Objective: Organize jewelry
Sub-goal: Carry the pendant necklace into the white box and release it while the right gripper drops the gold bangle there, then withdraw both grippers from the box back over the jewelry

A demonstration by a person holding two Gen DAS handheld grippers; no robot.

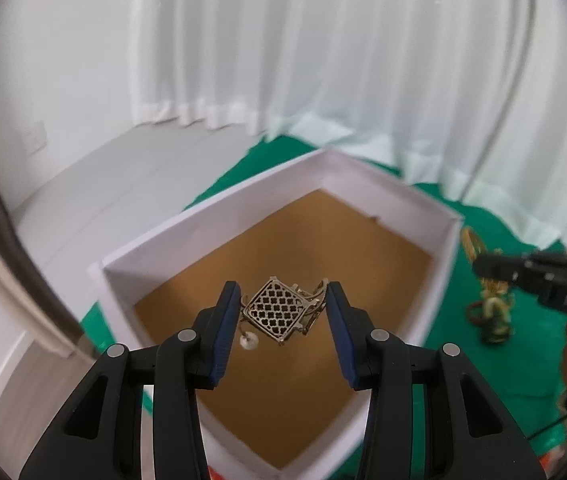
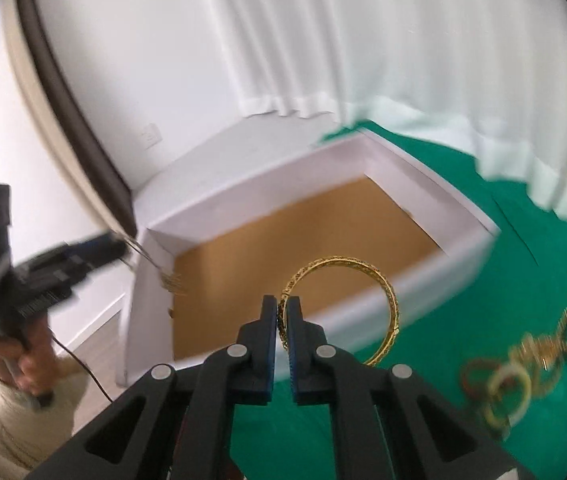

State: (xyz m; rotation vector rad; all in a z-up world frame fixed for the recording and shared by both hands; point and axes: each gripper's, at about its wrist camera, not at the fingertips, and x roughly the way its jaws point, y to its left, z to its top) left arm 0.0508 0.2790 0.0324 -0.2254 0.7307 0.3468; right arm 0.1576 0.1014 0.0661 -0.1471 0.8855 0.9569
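Observation:
A white box [image 1: 439, 252] with a brown cardboard floor sits on green cloth. My left gripper [image 1: 283, 300] is open above the box, and a gold lattice earring [image 1: 277, 308] with a small pearl hangs between its fingers, seeming loose. My right gripper [image 2: 282, 308] is shut on a gold bangle [image 2: 383, 280] and holds it at the box's near wall [image 2: 423, 280]. The left gripper [image 2: 95, 246] shows blurred in the right wrist view with the earring [image 2: 171, 282] dangling over the box corner. The right gripper [image 1: 523, 276] shows at the right of the left wrist view.
A pile of bangles and gold jewelry [image 2: 531, 364] lies on the green cloth [image 2: 523, 260] right of the box; it also shows in the left wrist view [image 1: 491, 312]. White curtains hang behind. A pale floor and a wall lie left of the box.

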